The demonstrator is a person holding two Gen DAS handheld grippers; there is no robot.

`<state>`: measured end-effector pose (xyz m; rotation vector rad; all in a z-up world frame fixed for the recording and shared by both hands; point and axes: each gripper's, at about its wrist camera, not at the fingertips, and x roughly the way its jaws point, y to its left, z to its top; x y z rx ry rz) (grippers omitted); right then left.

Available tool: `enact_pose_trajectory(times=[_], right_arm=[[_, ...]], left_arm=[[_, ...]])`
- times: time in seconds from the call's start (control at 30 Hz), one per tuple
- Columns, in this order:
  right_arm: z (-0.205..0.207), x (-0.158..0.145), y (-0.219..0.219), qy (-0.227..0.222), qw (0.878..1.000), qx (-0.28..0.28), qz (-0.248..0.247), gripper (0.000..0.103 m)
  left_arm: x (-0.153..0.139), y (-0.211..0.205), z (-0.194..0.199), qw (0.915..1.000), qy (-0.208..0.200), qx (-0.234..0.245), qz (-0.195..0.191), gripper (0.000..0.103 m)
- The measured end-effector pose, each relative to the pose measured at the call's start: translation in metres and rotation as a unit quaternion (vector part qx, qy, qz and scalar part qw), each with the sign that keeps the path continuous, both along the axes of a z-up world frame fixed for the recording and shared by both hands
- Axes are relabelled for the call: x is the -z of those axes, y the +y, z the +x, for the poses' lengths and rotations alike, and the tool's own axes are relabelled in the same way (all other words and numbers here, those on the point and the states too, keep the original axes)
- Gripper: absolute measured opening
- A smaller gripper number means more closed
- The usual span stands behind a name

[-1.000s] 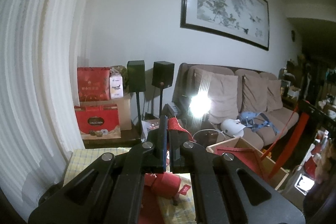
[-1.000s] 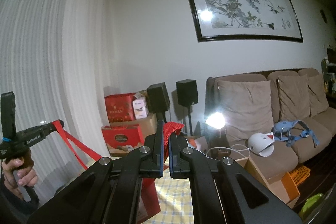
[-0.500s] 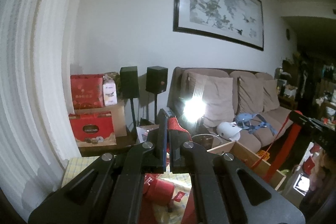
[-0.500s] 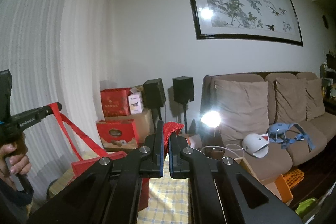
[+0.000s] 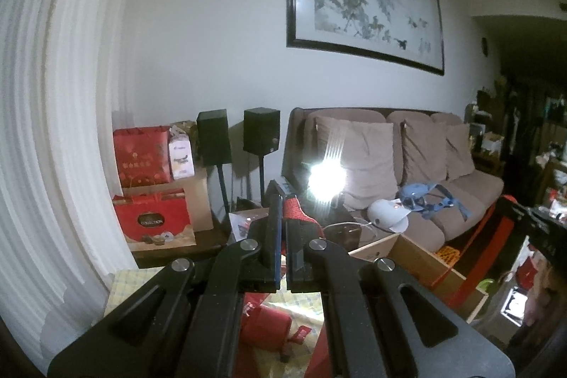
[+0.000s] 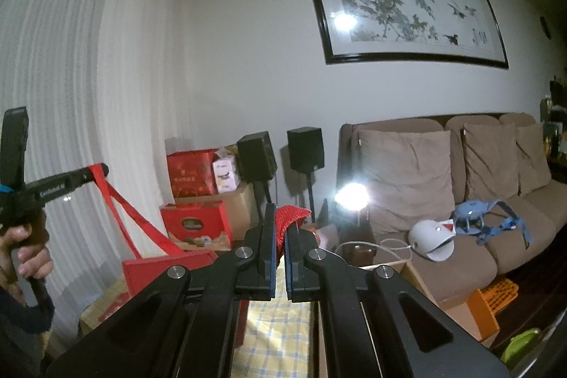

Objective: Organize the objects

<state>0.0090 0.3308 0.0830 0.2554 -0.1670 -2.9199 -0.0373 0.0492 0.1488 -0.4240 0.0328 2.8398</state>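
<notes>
Both claws clamped on red straps of one red bag (image 6: 166, 266), which hangs between them over the checked table (image 6: 280, 325).

- Left claw (image 5: 281, 218): strap (image 5: 297, 213) pinched at tip.
- Right claw (image 6: 280, 229): strap (image 6: 292, 215) likewise.

Risk: thin webbing slips out; bag tilts, probably spilling contents, which are unseen.

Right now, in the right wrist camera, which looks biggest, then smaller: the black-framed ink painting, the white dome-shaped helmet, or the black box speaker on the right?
1. Black-framed ink painting, biggest by far.
2. White dome-shaped helmet and right black box speaker look about alike; the helmet sits nearer the camera, so I won't rank them.
</notes>
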Motion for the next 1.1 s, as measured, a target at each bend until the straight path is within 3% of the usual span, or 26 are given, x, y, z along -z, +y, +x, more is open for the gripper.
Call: enact_pose_trajectory(times=[0.3,0.47,1.1], right_arm=[[-0.017,0.042,0.023,-0.02,0.999,-0.009,-0.023,0.002],[-0.023,0.056,0.038,-0.033,0.999,0.001,-0.035,0.002],[-0.016,0.039,0.053,-0.018,1.0,0.008,-0.022,0.002]], left_arm=[[-0.01,0.009,-0.01,0.999,0.019,-0.038,-0.015,0.001],[-0.017,0.023,-0.018,0.9991,0.022,-0.032,-0.016,0.001],[-0.033,0.044,-0.026,0.9991,0.035,-0.025,-0.002,0.001]])
